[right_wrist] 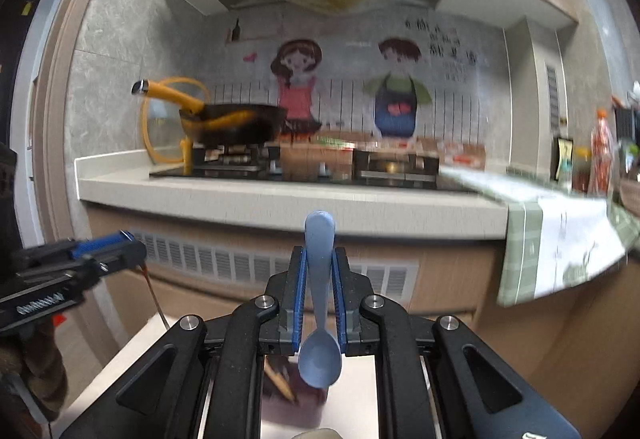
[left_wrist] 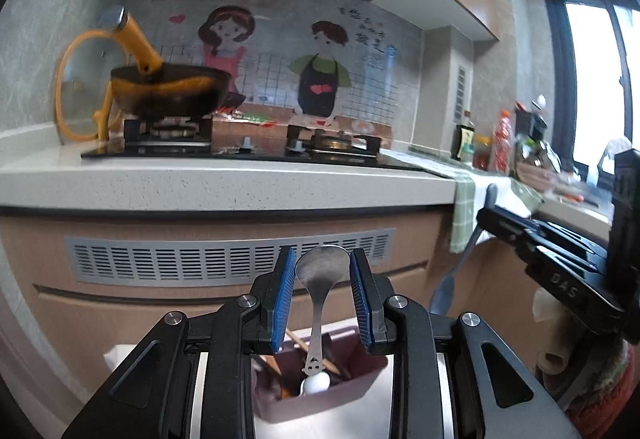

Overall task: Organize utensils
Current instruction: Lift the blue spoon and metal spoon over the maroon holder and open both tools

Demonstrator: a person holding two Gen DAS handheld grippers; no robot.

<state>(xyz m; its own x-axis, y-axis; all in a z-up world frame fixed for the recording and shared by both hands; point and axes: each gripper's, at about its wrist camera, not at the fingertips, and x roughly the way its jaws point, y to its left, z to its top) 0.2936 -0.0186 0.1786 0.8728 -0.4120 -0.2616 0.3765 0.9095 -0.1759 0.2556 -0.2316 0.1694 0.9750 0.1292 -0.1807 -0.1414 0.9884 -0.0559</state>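
We find the left gripper (left_wrist: 323, 295) released, its blue pads standing apart beside a steel spoon (left_wrist: 320, 287) whose handle rests in the mauve plastic utensil caddy (left_wrist: 320, 395); the right gripper (right_wrist: 320, 295) is clenched on a blue plastic spoon (right_wrist: 320, 303), bowl hanging downward above that caddy; we advise lowering it vertically, clear of the wooden chopsticks (right_wrist: 280, 379), before opening.

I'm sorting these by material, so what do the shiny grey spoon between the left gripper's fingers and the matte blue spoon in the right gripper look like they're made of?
The shiny grey spoon looks like polished metal, probably stainless steel: its bowl reflects light. The matte blue spoon looks like plastic or silicone: uniform colour, dull surface, no reflections; which one is unclear.
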